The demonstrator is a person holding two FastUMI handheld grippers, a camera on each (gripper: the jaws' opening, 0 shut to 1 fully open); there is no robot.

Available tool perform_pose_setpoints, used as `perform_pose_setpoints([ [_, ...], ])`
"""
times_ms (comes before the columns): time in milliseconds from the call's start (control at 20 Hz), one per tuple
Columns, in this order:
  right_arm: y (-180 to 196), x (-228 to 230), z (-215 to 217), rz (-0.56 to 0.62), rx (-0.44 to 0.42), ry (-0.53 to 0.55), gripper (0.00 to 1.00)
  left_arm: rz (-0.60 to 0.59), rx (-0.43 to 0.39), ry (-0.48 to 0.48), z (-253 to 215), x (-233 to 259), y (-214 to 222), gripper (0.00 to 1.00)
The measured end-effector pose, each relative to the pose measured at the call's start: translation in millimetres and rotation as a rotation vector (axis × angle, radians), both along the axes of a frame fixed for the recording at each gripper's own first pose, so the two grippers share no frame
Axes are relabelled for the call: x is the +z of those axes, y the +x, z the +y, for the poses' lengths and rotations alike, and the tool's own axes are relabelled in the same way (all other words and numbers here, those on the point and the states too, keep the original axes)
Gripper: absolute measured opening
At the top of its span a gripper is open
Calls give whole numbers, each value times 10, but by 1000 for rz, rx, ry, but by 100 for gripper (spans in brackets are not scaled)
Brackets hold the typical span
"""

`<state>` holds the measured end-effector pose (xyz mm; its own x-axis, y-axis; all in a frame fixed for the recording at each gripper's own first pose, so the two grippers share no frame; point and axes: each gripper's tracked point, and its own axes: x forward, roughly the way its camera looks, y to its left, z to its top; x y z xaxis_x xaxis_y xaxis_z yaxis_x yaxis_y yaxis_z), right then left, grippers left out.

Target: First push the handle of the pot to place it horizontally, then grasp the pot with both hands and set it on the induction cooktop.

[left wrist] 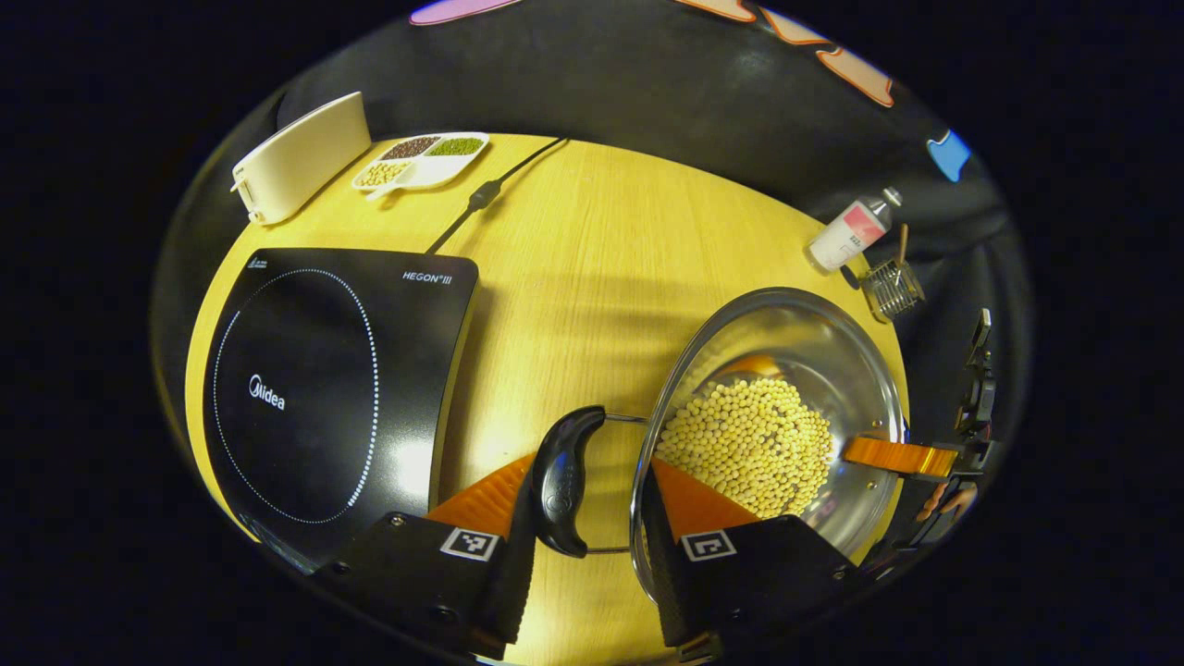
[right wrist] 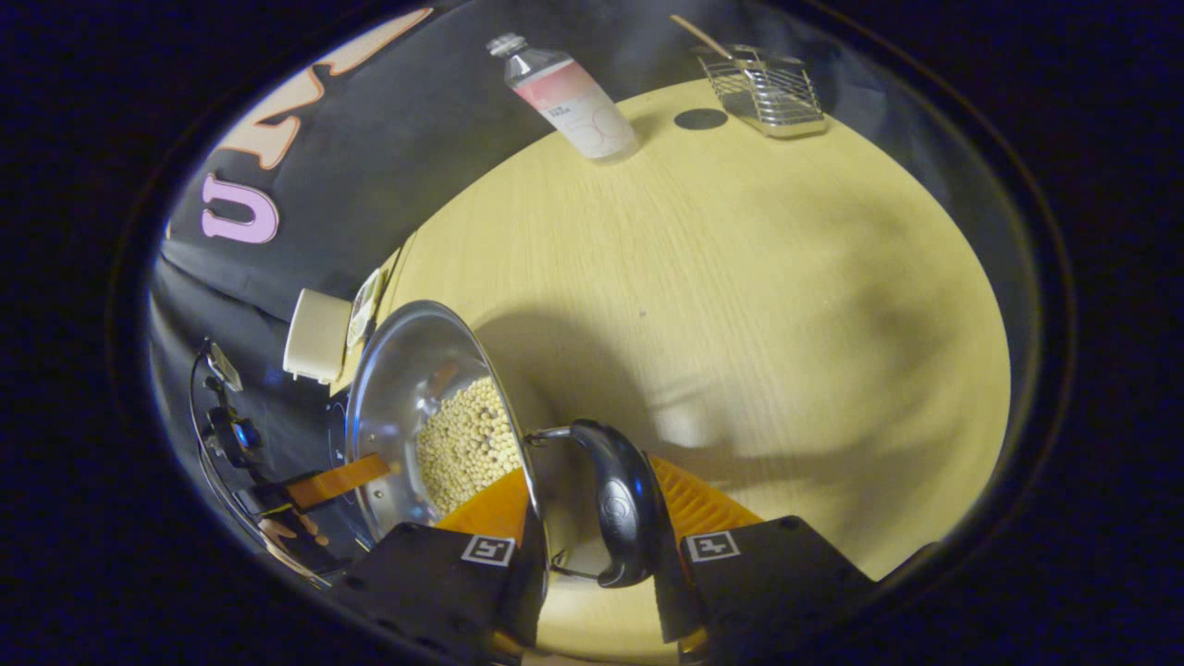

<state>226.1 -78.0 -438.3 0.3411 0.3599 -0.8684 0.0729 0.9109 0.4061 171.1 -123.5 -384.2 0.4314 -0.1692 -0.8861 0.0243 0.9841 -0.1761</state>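
A steel pot [left wrist: 832, 370] holding soybeans [left wrist: 749, 444] is at the right of the wooden table [left wrist: 592, 259]. My left gripper [left wrist: 592, 518] is shut on the pot's black left handle [left wrist: 562, 476], with one finger outside the handle and the other inside the rim. The black induction cooktop [left wrist: 314, 388] lies just left of that handle. In the right gripper view, my right gripper [right wrist: 592, 527] is shut the same way on the other black handle [right wrist: 622, 504], one finger inside the pot [right wrist: 407, 370]. Whether the pot touches the table, I cannot tell.
At the back left stand a white container [left wrist: 301, 157] and a divided dish of beans [left wrist: 421, 159], with the cooktop's power cord [left wrist: 490, 190] beside them. A bottle [left wrist: 849, 233] and a wire basket [left wrist: 893, 289] stand behind the pot at the table's edge.
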Motion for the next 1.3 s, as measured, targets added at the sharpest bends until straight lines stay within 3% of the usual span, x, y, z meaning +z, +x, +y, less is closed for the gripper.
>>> perform_pose_setpoints([
  [400, -105, 143, -33, -42, -25, -11, 46, -32, -47, -12, 82, 36, 1, 57],
  [450, -106, 133, -13, -47, -27, -12, 52, -35, -50, -15, 98, 48, 17, 57],
  [700, -167, 104, 4, -54, -43, -4, 52, -72, -91, -4, 95, 88, 85, 57],
  [1300, -109, 171, -109, -56, -51, 21, 52, -113, -96, 31, -21, 6, 81, 57],
])
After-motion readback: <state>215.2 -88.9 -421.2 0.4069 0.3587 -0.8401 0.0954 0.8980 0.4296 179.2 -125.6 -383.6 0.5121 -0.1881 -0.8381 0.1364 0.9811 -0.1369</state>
